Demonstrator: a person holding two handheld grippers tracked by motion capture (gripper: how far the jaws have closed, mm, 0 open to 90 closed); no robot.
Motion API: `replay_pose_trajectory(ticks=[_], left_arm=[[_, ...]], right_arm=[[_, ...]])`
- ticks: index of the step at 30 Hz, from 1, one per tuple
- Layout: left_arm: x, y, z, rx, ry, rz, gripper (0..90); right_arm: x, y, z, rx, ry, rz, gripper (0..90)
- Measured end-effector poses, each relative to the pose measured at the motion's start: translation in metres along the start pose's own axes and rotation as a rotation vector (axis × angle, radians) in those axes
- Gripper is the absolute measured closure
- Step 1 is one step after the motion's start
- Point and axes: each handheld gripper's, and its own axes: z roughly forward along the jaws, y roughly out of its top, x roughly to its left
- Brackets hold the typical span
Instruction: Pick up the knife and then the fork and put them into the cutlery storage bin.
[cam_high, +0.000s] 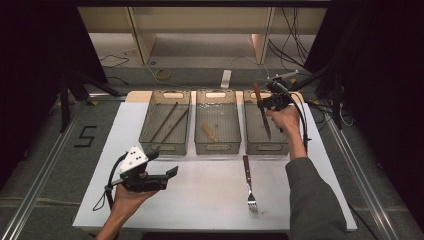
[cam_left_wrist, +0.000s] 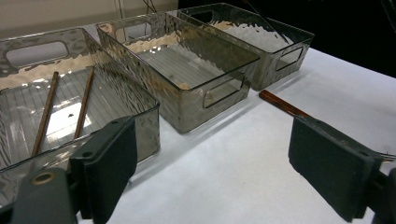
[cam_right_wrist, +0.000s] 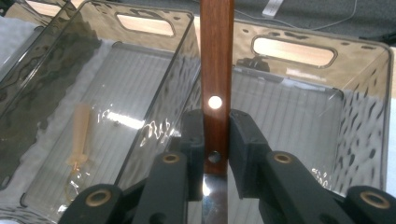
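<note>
A white bench (cam_high: 210, 200) carries three clear smoky plastic bins in a row along its far side. The left bin (cam_high: 165, 145) holds two brown chopsticks (cam_high: 169, 122) lying side by side, the middle bin (cam_high: 218, 145) holds a small pale wooden utensil (cam_high: 209, 132), and the right bin (cam_high: 252, 145) sits under the right gripper (cam_high: 266, 103). That gripper hangs above the right bin with its jaws pinching a knife (cam_high: 261, 111) at the lower end of its wooden handle, beside the rivets; the handle points toward the far side and the blade slants down over the bin. The left gripper (cam_high: 170, 165) hovers low over the near left part of the bench, in front of the left bin, its jaws spread wide with nothing between them. A fork (cam_high: 248, 182) with a brown handle lies on the bench just in front of the right bin, tines toward the person.
</note>
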Motion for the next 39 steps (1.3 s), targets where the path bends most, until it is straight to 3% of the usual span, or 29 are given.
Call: replay_pose_trajectory(ticks=[11,17,22,28,31,39], left_arm=[[0.000,0.000,0.000,0.004,-0.001,0.006,15.5],[0.000,0.000,0.000,0.003,0.000,0.008,15.5],[0.000,0.000,0.000,0.003,0.000,0.007,15.5],[0.000,0.000,0.000,0.004,-0.001,0.007,15.5],[0.000,0.000,0.000,0.004,0.001,0.008,15.5],[0.000,0.000,0.000,0.001,0.006,-0.001,15.5]], right_arm=[[0.001,-0.004,0.009,0.005,0.003,0.026,77.0],[-0.003,-0.014,0.020,0.048,0.003,0.063,75.6],[-0.008,-0.017,0.022,0.052,0.009,0.103,59.5],[-0.003,-0.016,0.011,0.047,0.028,0.058,42.2],[0.006,-0.018,0.001,0.045,0.046,0.012,35.2],[0.031,-0.027,-0.036,-0.013,0.076,-0.107,26.9]])
